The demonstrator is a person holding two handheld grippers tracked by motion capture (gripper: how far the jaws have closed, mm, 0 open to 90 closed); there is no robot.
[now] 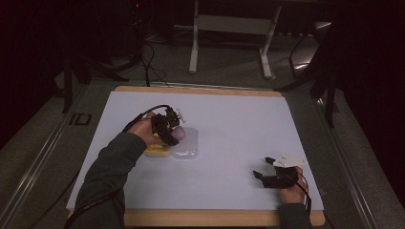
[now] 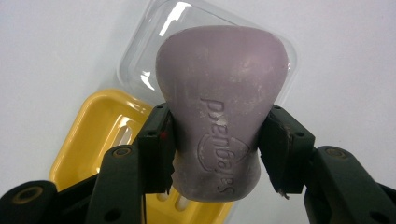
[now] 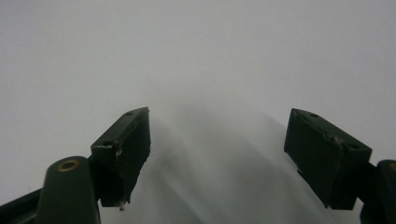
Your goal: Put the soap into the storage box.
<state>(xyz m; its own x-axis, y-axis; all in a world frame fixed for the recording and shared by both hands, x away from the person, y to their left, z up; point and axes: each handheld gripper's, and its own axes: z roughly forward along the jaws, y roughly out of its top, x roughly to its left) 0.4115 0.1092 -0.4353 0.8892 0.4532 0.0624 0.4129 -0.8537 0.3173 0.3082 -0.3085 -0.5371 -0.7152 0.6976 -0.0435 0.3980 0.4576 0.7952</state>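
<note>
A purple soap bar (image 2: 219,107) with embossed lettering is clamped between the jaws of my left gripper (image 2: 215,144), held above the table. Under it lie a yellow soap dish (image 2: 100,135) and, beside that, a clear plastic lid (image 2: 140,70). From the high view, the left gripper (image 1: 172,133) hovers with the soap bar (image 1: 179,135) over the yellow dish (image 1: 157,151) and the clear lid (image 1: 187,145). My right gripper (image 1: 263,168) rests open near the table's front right, and in its own view the right gripper (image 3: 217,140) has nothing between its jaws, just white table surface.
A white sheet (image 1: 229,124) covers the wooden table (image 1: 200,217). Beyond the far edge stand white table legs (image 1: 193,43) and dark cables (image 1: 148,62) on the floor. Broad bare sheet lies between the two grippers.
</note>
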